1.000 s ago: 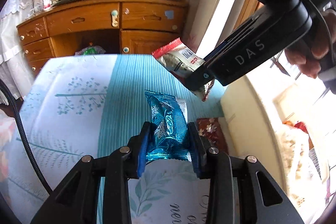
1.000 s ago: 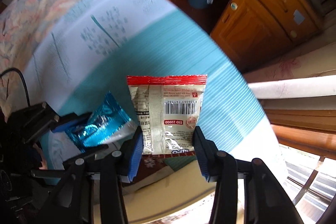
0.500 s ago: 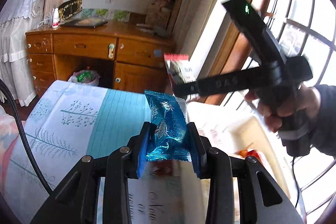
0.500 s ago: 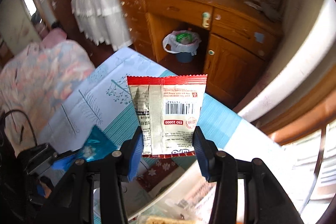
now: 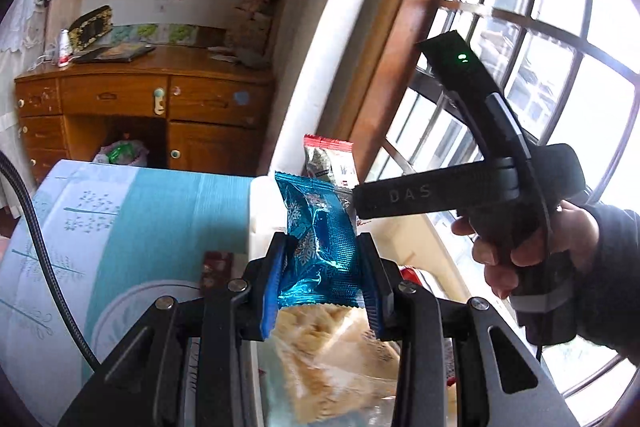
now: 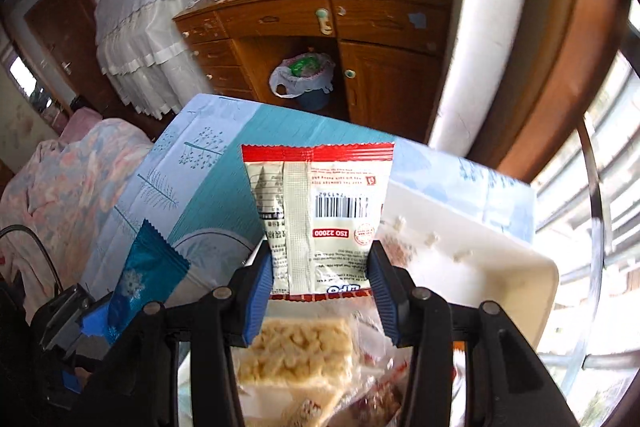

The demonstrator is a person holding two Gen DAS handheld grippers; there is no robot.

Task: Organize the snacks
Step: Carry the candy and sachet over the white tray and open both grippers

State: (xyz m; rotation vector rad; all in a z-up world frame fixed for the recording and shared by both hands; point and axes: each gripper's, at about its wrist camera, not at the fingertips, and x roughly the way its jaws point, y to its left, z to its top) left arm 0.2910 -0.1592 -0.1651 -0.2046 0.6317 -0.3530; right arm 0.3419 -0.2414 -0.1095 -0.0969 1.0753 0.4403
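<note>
Our left gripper is clamped on the blue foil packet, blue pads pressing both its sides so it stands upright between them. Our right gripper grasps the white packet with the red edge the same way, by its lower part, barcode side toward the camera. In the left wrist view the right gripper shows beside us, the hand wrapped around its handle, its packet just behind the blue one.

Beneath both grippers lies a clear bag of pale, crumbly snack blocks, and around it rises the white wall of a bin that already holds several snacks. The bin stands at the edge of the bench, which is covered by a teal-and-white patterned cloth, near the window. Further off are a wooden cabinet with drawers and a waste basket lined with a plastic bag.

We judge the step in hand to be the carry: both packets are lifted and held above the bin, not yet dropped. The next move calls for lowering each gripper a little into the bin and opening the jaws so the packets land on the snacks there and not on the rim. With both grippers close together, we should release one at a time to avoid knocking each other.
</note>
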